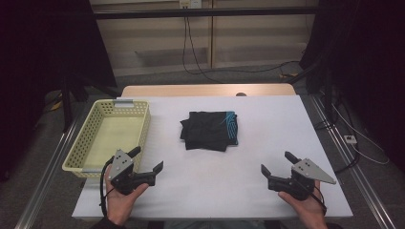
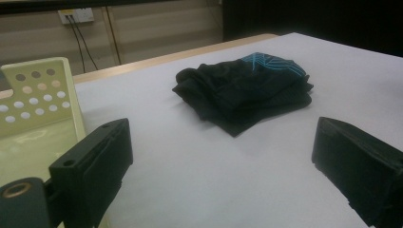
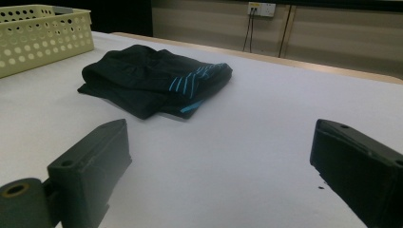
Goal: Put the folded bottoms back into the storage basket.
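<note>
A folded black garment (image 1: pixel 210 130) with light-blue stripes on its right side lies in the middle of the white table (image 1: pixel 267 124). It appears ahead of the jaws in the left gripper view (image 2: pixel 242 90) and in the right gripper view (image 3: pixel 152 78). My left gripper (image 1: pixel 147 159) is held at the near left, open and empty, its jaws spread wide. My right gripper (image 1: pixel 278 162) is held at the near right, also open with nothing between its jaws. Both sit well short of the garment.
A pale yellow perforated basket (image 1: pixel 88 138) stands at the left edge of the table, empty inside, close to my left gripper. It shows as a basket (image 2: pixel 35 102) in the left gripper view and as a basket (image 3: pixel 43 33) in the right gripper view. Dark stands and cables surround the table.
</note>
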Demonstrator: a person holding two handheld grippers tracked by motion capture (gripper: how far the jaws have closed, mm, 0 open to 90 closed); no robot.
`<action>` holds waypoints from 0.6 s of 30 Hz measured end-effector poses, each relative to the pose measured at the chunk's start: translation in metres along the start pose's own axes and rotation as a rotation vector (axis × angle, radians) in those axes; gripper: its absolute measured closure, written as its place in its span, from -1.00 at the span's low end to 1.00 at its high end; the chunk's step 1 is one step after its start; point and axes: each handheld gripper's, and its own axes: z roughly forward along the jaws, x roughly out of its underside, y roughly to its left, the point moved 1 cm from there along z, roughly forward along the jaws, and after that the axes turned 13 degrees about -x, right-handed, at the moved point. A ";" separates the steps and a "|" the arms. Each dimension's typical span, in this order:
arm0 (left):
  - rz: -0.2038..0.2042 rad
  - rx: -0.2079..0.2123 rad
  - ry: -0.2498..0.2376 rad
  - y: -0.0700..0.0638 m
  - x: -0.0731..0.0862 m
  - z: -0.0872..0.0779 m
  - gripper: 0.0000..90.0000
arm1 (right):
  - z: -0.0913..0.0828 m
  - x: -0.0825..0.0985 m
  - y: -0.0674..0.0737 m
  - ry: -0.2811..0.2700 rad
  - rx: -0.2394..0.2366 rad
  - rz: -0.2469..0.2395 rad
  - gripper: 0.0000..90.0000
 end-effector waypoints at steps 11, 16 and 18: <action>0.008 -0.011 0.013 -0.009 -0.005 0.002 -0.87 | 0.000 0.001 -0.001 0.003 -0.011 0.009 -0.87; 0.004 0.009 0.017 -0.011 -0.006 0.004 -0.87 | -0.001 0.001 -0.001 0.003 -0.014 0.012 -0.87; 0.012 0.013 0.020 -0.011 -0.006 0.004 -0.87 | -0.001 0.001 -0.001 0.005 -0.014 0.017 -0.87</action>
